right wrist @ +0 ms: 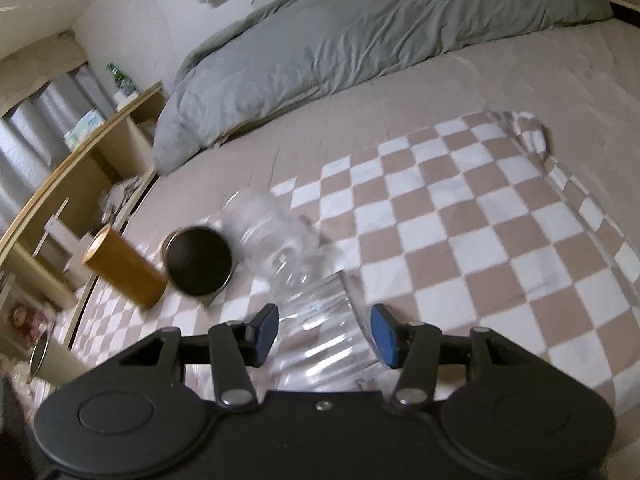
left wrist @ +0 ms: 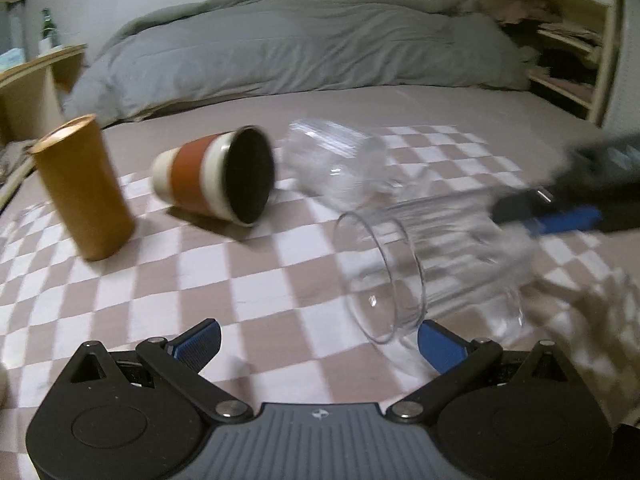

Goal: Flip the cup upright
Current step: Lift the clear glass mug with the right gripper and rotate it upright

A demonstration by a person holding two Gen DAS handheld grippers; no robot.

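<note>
While you held both tools over the bed, the items stood as follows.

Item one: your ribbed clear glass [left wrist: 420,264], the task's cup, lay on its side on the checkered blanket [left wrist: 160,280], its open mouth facing near and left in the left wrist view, its base toward the right. In the right wrist view the same glass [right wrist: 320,320] sat between your right gripper [right wrist: 325,334] and its blue pads [right wrist: 267,330]; the jaws were spread on either side of the glass wall, and whether the pads touched it you could not have told from the blur.

Item two: your left gripper [left wrist: 318,346] was released, jaws wide, hovering at the near edge of the blanket, its right pad just beside the glass rim.

Item three: a second clear glass [left wrist: 332,160], also on its side, lay farther back, just beyond the first.

Item four: a ceramic cup with an orange band [left wrist: 216,176] lay tipped over to the left of the clear glasses, dark interior facing right.

Item five: a tall tan cylinder [left wrist: 84,188] stood farthest left, near the blanket's edge.

Item six: a grey duvet [left wrist: 300,48] was bunched along the far side of the bed.

Item seven: a wooden shelf [right wrist: 80,152] ran along the left, a green bottle [right wrist: 118,74] standing on it.
</note>
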